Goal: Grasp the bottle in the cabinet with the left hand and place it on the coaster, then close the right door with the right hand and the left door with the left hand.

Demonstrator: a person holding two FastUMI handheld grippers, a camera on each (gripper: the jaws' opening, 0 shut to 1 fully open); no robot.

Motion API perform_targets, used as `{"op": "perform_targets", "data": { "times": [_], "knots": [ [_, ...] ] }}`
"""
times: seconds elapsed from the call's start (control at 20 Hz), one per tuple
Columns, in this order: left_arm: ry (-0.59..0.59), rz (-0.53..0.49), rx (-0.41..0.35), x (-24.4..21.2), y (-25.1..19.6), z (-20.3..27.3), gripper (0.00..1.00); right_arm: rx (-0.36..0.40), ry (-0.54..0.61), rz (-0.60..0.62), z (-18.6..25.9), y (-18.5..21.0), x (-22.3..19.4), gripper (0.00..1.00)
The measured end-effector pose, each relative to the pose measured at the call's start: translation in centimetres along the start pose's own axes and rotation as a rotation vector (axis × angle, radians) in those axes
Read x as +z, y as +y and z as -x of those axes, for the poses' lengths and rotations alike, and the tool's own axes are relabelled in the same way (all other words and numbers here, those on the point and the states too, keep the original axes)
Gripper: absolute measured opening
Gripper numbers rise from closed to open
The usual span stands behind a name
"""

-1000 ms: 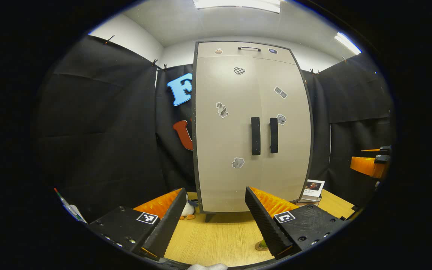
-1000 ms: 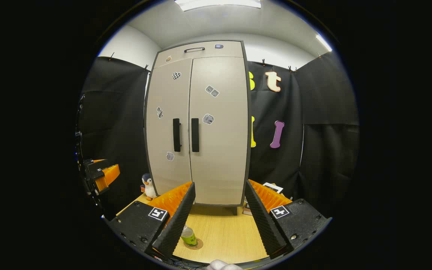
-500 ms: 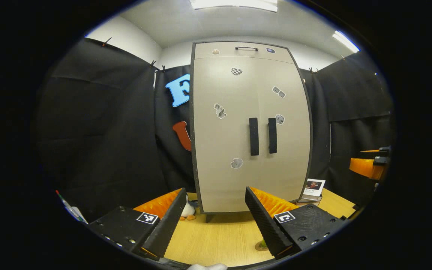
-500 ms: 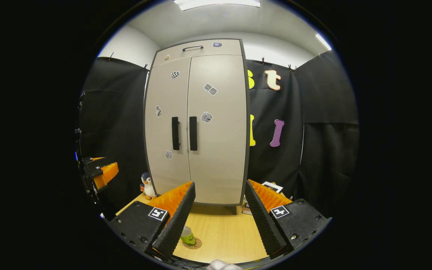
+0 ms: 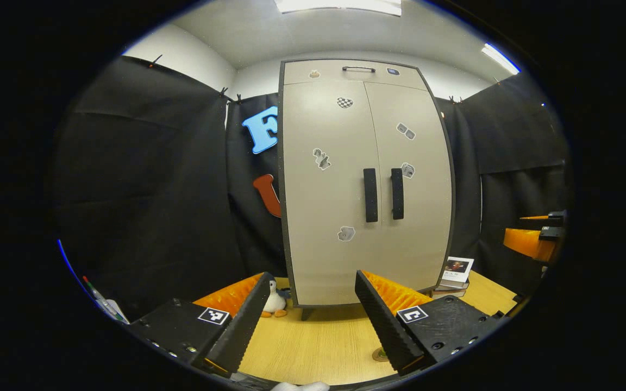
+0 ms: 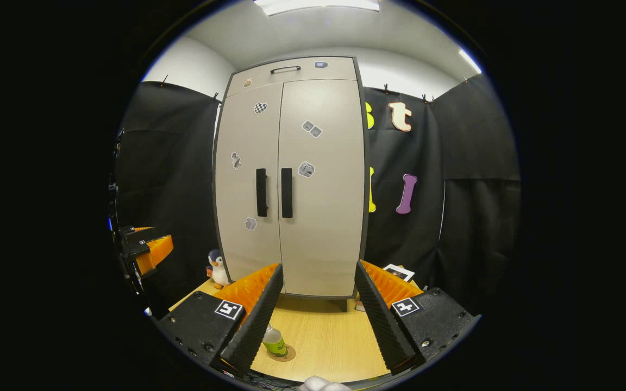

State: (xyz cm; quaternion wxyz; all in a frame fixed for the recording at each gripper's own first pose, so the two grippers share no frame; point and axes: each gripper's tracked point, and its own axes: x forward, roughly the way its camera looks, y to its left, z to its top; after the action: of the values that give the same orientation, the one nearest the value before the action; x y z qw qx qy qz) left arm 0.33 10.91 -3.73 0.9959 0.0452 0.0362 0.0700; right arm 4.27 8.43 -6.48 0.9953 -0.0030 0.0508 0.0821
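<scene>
Both doors (image 6: pixel 291 184) look shut, and the bottle (image 6: pixel 274 342) stands upright on the coaster (image 6: pixel 283 354) near the desk's (image 6: pixel 324 336) front edge. Left tongs (image 5: pixel 308 315) and right tongs (image 6: pixel 317 315) gape wide, empty, well back from the cabinet.

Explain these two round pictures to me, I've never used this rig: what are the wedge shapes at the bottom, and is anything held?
Each picture comes from a camera riding on a handheld two-finger gripper. The wedges are its own fingers: left gripper in the left gripper view, right gripper in the right gripper view. Both are open and hold nothing. Ahead stands the cabinet, both doors shut. On the wooden table the bottle stands on its coaster; a toy penguin sits beside the cabinet.
</scene>
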Motion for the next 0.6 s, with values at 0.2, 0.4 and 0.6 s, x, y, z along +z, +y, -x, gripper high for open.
{"op": "perform_targets", "data": {
  "times": [0.2,0.4,0.6],
  "knots": [
    [0.001,0.011,0.006,0.2,-0.3,0.1,0.96,0.015,0.001,0.001,-0.3,0.0,0.1,0.82],
    [0.002,0.006,0.014,0.4,0.0,0.5,0.96,0.041,0.020,0.002,-1.0,0.9,-0.1,0.82],
    [0.001,0.006,0.034,0.6,0.6,1.1,0.96,0.065,0.008,0.014,-1.5,1.7,0.7,0.82]
  ]
}}
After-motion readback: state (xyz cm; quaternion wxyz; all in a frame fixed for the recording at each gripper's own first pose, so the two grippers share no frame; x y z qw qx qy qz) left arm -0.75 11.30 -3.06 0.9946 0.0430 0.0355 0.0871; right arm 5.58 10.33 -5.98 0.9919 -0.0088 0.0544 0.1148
